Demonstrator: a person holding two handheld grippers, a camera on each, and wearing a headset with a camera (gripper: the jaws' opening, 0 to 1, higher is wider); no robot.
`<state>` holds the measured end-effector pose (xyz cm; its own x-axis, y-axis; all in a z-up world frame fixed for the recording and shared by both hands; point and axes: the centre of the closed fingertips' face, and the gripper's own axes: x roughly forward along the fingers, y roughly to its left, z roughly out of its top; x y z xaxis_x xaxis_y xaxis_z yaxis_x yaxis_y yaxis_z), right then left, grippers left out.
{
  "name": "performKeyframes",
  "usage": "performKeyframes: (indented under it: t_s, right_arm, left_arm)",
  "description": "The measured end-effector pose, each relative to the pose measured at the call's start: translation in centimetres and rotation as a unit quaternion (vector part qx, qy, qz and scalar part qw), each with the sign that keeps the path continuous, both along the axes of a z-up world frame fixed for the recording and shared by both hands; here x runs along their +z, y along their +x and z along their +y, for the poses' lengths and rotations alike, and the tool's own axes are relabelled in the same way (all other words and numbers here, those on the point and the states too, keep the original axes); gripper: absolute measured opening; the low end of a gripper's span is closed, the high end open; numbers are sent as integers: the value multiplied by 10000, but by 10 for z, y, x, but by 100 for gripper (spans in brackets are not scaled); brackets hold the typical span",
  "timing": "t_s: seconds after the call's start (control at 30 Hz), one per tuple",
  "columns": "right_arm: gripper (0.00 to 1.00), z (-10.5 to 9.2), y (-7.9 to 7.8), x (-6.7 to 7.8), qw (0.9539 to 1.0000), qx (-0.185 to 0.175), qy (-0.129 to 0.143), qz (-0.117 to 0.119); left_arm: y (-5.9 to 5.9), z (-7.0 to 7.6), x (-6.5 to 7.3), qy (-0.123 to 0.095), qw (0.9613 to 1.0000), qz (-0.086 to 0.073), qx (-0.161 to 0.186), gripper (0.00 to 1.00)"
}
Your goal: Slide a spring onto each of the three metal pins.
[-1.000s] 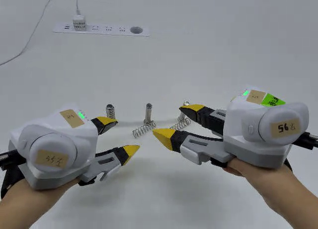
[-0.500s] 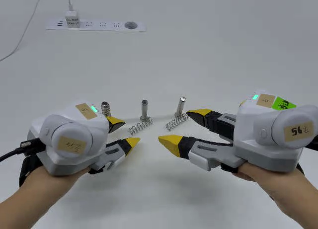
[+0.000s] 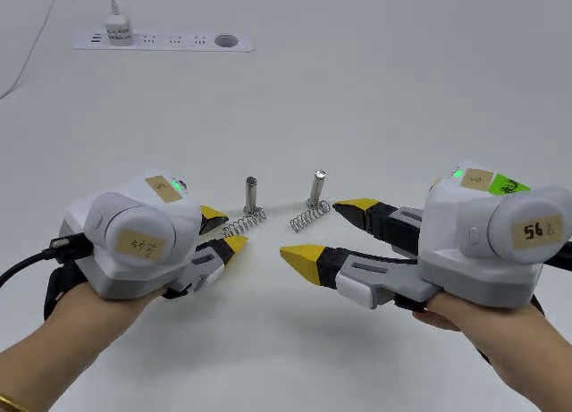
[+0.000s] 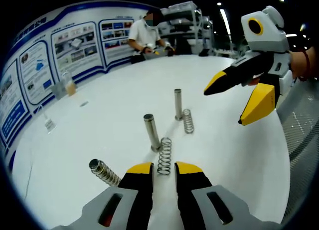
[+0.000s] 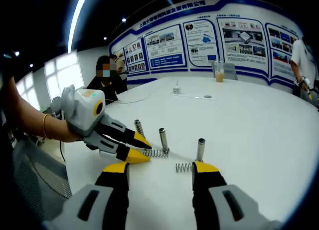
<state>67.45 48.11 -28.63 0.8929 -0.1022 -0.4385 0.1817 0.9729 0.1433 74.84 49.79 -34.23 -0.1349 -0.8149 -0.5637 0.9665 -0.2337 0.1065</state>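
Currently, in the head view, the left gripper point(image 3: 225, 231) is holding its jaws narrowly parted at the first loose spring point(image 3: 244, 222) beside the middle pin point(image 3: 251, 193), while the right gripper point(image 3: 320, 230) is gaping wide near the second loose spring point(image 3: 308, 217) beside the right pin point(image 3: 317, 187). In the left gripper view, the left pin point(image 4: 103, 171) is already carrying a spring, so one of three looks done. In the right gripper view, both other pins are standing bare, their springs lying on the workbench point(image 5: 259, 140).

Label point(image 3: 534, 231) on right gripper point(image 3: 311, 228): "56"
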Motion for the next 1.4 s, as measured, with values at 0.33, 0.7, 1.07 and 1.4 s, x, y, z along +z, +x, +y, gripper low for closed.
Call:
performKeyframes:
  t_s: [0.33,0.7,1.07,1.4]
  right_arm:
    - [52,-4,0,-1,9999,-109,51,35]
    - [52,-5,3,5,9998,-138,142,-78]
    - [49,-5,8,20,9984,-146,449,-315]
    - [43,5,23,40,9907,-50,1113,-784]
  left_arm:
    - [0,-1,-3,40,10000,71,15,12]
    - [-3,8,-1,72,10000,-3,-33,10]
    - [-11,22,24,-289,9995,61,-73,10]
    - [-13,28,54,-785,9969,74,58,10]
